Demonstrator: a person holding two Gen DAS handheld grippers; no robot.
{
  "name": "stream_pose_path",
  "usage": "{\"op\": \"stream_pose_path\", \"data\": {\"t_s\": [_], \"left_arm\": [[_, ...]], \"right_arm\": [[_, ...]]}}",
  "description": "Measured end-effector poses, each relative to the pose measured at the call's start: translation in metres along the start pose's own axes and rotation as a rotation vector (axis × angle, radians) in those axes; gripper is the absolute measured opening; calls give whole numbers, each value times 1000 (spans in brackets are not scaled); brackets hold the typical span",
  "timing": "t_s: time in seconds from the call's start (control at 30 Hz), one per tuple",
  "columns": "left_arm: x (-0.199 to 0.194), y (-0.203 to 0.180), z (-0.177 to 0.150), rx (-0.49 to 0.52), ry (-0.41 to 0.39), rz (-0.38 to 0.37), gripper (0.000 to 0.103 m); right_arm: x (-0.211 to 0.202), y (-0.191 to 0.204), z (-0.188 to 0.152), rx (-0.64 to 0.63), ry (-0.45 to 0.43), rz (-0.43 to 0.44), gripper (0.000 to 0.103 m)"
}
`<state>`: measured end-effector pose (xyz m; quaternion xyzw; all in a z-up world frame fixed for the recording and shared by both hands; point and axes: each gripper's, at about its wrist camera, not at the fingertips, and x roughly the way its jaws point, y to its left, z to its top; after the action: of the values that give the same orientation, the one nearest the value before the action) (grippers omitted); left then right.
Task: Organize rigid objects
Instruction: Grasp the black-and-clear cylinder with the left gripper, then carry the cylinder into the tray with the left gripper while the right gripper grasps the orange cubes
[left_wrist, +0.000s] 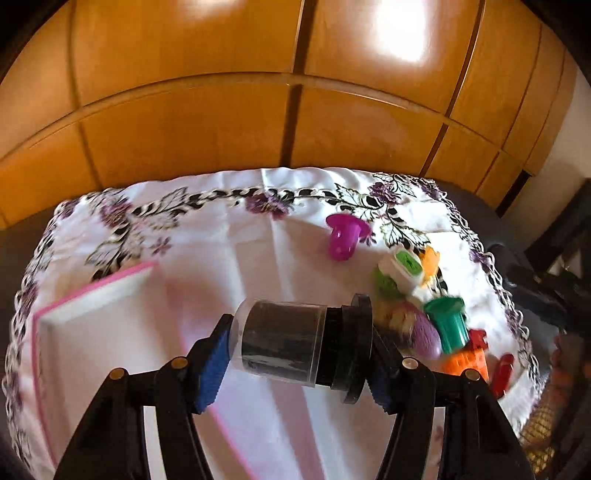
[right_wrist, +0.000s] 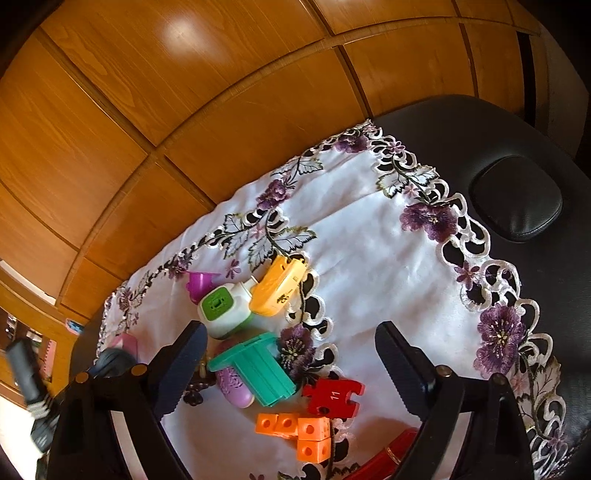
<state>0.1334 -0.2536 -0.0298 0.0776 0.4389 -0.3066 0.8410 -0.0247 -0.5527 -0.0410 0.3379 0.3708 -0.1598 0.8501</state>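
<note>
My left gripper (left_wrist: 299, 343) is shut on a clear jar (left_wrist: 280, 339) with dark contents and a black lid, held sideways above the white embroidered cloth (left_wrist: 236, 251). To its left lies a white tray with a pink rim (left_wrist: 92, 321). A heap of toys lies to its right: a teal flanged piece (left_wrist: 448, 321), a green-and-white cube (left_wrist: 404, 267) and a magenta cup (left_wrist: 343, 236). My right gripper (right_wrist: 290, 332) stands open over that heap, with the teal piece (right_wrist: 255, 365), a red puzzle piece (right_wrist: 334, 397) and orange cubes (right_wrist: 299, 430) lying between and below its fingers, untouched.
A yellow toy (right_wrist: 279, 286), a lilac oval (right_wrist: 232, 384) and a red stick (right_wrist: 391, 454) also lie in the heap. The cloth covers a black padded surface (right_wrist: 517, 199). Wooden cabinet doors (left_wrist: 295, 110) rise close behind it.
</note>
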Motion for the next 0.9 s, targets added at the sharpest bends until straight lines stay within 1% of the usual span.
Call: {"op": "stream_pose_path", "data": {"t_s": [0.07,0.2,0.27,0.33,0.4,0.5,0.53,0.63,0.7,0.8,0.87,0.9], "left_arm": [[-11,1,-12,-8,-4,1,65],[-38,6,-43,-36,-14,6,65],[-47,9,-53,-48,-21,11,65],[-57,15,-66,-68,-23,13,65],[-66,23,-79,-86,-23,17,65],[-76,35,-94,-116,-22,20,65],[-78,39,-96,-121,-22,21,65],[-90,54,-107,-140,-35,28,65],[-96,63,-114,-161,-42,28,65],[-100,74,-121,-190,-47,24,65],[-102,78,-125,-206,-50,20,65],[-102,81,-128,-217,-51,16,65]], "right_arm": [[2,-1,0,2,11,-13,87],[7,-5,-1,14,35,-25,75],[12,-4,-3,11,65,-15,70],[19,2,-7,-14,113,8,62],[24,11,-13,-58,152,32,59],[35,26,-26,-134,250,92,59],[40,32,-32,-165,286,88,59],[40,42,-47,-243,306,-3,59],[35,39,-53,-225,305,-27,59],[27,31,-59,-159,286,-87,60],[24,25,-59,-114,273,-104,68],[24,22,-60,-95,267,-110,81]]}}
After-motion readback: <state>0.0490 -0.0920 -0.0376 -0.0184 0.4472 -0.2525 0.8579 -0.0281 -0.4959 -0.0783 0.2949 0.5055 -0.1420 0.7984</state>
